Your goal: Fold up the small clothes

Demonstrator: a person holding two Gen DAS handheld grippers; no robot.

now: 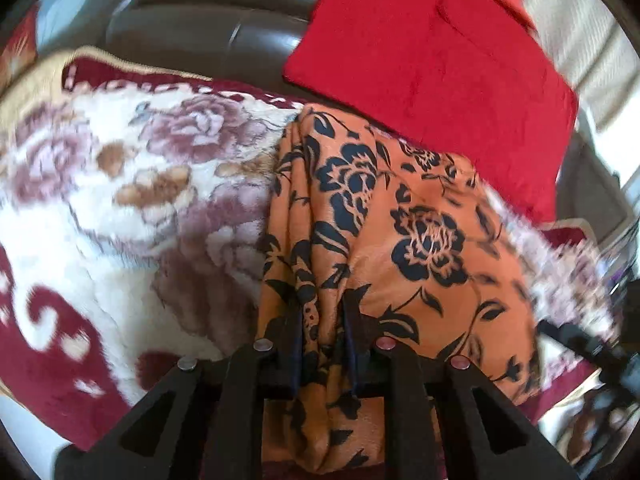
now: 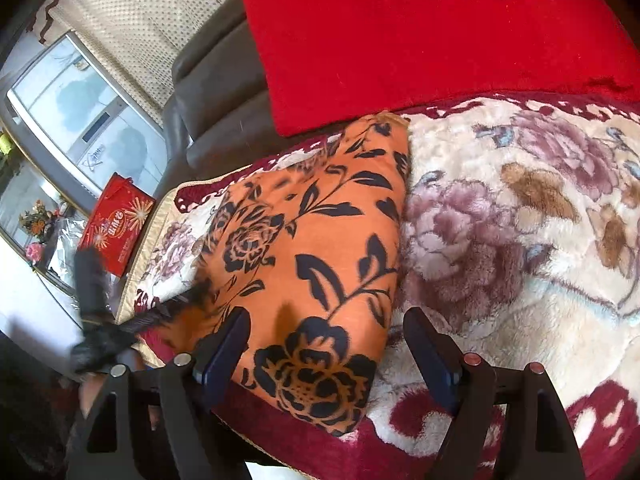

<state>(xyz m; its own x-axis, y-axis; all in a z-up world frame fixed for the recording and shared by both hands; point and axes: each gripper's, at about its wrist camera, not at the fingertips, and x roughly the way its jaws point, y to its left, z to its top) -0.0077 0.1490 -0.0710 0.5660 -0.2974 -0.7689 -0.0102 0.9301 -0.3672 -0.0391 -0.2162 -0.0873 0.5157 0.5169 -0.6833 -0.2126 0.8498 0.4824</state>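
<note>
An orange cloth with black flowers lies on a plush floral blanket. My left gripper is shut on a bunched fold at the cloth's near edge, and the fabric hangs down between its fingers. In the right wrist view the same orange cloth lies folded and flat on the blanket. My right gripper is open just over its near part, one finger over the cloth and the other over the blanket. The left gripper shows there as a black blur at the cloth's left corner.
A red folded cloth leans on the dark leather sofa back behind the blanket. In the right wrist view, a red printed box sits to the left on a glass-topped surface, past the blanket's edge.
</note>
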